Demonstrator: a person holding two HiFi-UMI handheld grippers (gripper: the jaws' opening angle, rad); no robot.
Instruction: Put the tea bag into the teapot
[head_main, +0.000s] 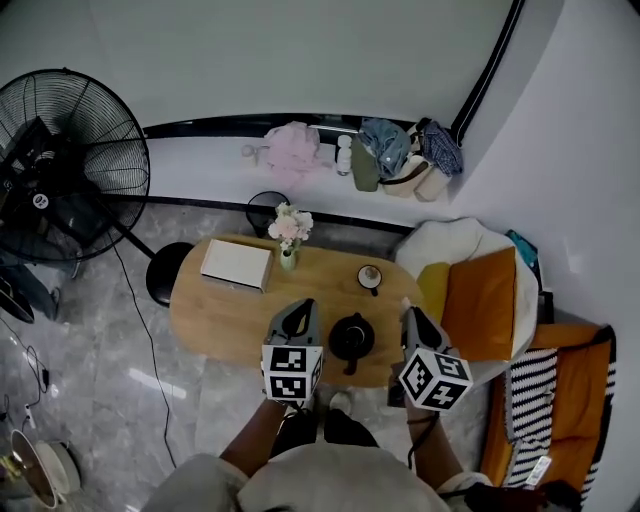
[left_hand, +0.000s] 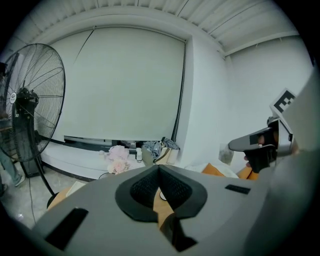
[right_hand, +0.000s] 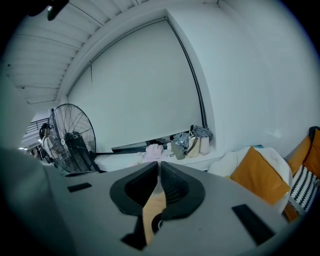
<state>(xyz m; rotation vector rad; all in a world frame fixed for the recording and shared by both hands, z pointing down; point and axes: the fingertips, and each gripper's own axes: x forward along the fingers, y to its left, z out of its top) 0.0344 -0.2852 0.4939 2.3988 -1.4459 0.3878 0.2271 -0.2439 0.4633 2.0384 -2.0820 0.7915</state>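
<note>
The black teapot (head_main: 352, 338) stands near the front edge of the oval wooden table (head_main: 220, 315). Behind it, to the right, sits a small cup (head_main: 370, 277). I cannot make out a tea bag in any view. My left gripper (head_main: 300, 306) hovers just left of the teapot, and my right gripper (head_main: 409, 313) just right of it. In the left gripper view the left gripper (left_hand: 159, 168) has its pads together with nothing between them. The right gripper (right_hand: 159, 164) looks the same in its own view, with only a sliver of tabletop showing below the pads.
A white box (head_main: 237, 264) and a vase of flowers (head_main: 289, 236) stand at the table's back. A big floor fan (head_main: 70, 165) is at the left, with a black stool (head_main: 165, 270) beside the table. At the right is an armchair with an orange cushion (head_main: 480, 300). Bags (head_main: 405, 155) lie on the window ledge.
</note>
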